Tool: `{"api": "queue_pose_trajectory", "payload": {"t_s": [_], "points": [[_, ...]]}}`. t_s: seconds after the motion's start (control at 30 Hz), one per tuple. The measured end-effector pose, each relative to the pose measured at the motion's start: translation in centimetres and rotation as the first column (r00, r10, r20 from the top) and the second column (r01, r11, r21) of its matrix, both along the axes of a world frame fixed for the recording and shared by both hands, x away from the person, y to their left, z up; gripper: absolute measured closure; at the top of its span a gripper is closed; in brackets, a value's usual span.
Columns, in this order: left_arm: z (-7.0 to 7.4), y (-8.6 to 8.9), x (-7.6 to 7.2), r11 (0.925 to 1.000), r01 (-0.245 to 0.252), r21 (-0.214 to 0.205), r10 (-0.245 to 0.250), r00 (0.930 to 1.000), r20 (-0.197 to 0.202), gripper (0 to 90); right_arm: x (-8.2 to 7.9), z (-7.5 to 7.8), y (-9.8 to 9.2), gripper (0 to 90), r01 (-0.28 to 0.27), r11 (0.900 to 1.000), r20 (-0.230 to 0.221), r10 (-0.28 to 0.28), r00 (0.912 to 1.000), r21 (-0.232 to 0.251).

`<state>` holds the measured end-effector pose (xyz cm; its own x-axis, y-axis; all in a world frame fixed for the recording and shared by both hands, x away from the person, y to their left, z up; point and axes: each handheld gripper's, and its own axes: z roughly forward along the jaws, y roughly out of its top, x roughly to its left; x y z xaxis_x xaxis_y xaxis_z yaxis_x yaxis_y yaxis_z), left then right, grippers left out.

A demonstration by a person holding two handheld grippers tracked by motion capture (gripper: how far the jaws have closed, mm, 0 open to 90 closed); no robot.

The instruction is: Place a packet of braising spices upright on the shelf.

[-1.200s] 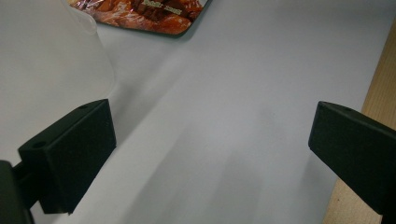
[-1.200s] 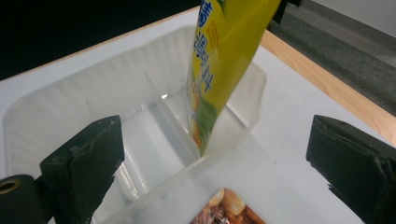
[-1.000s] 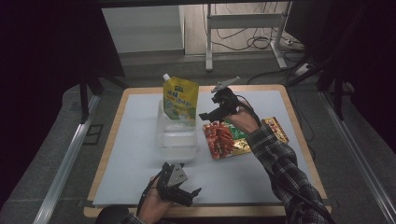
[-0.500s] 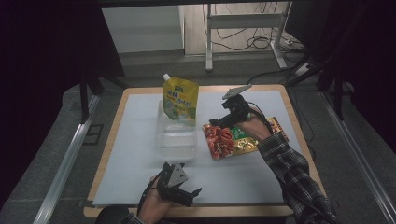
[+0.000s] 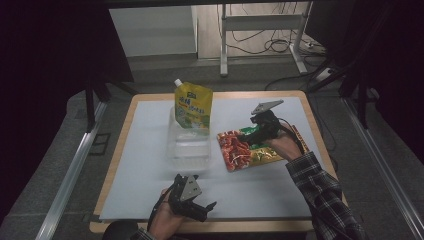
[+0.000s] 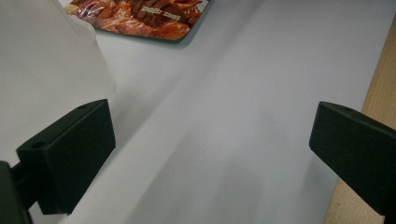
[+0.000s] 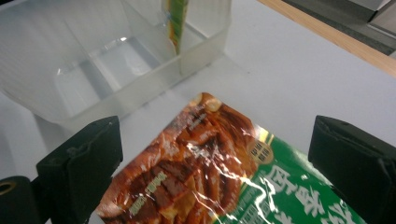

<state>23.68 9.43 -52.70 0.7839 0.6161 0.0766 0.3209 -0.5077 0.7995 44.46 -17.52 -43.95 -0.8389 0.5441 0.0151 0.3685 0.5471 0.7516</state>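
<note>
high view: right tongs (image 5: pixel 248 138) lower over snack packet (image 5: pixel 248 148)

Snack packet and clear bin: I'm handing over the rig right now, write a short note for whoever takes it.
Right gripper: open, jaws wide over the snack packet, not gripping it.
Left gripper: open, idle near the table's front edge.
Clear bin: yellow spout pouch stands in its far end.
Done: pouch binned.
Left: probably close on the packet, lying flat beside the bin, and move it in.
</note>
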Motion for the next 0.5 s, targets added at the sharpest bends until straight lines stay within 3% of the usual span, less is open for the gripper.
{"api": "queue_pose_trajectory", "payload": {"t_s": [0.2, 0.5], "points": [[0.0, -0.1, 0.0, 0.9999, 0.005, 0.009, -0.005, 1.0, 0.001, 0.2, 0.1, -0.6, -1.9, 3.0, 0.049, 0.9987, 0.009, -0.049, 0.9987, -0.013], [-0.1, -0.1, 0.0, 0.9999, 0.007, 0.007, -0.007, 1.0, 0.0, 0.2, 1.6, -1.8, -5.0, 4.0, 0.127, 0.9917, -0.012, -0.127, 0.9918, -0.017]]}}
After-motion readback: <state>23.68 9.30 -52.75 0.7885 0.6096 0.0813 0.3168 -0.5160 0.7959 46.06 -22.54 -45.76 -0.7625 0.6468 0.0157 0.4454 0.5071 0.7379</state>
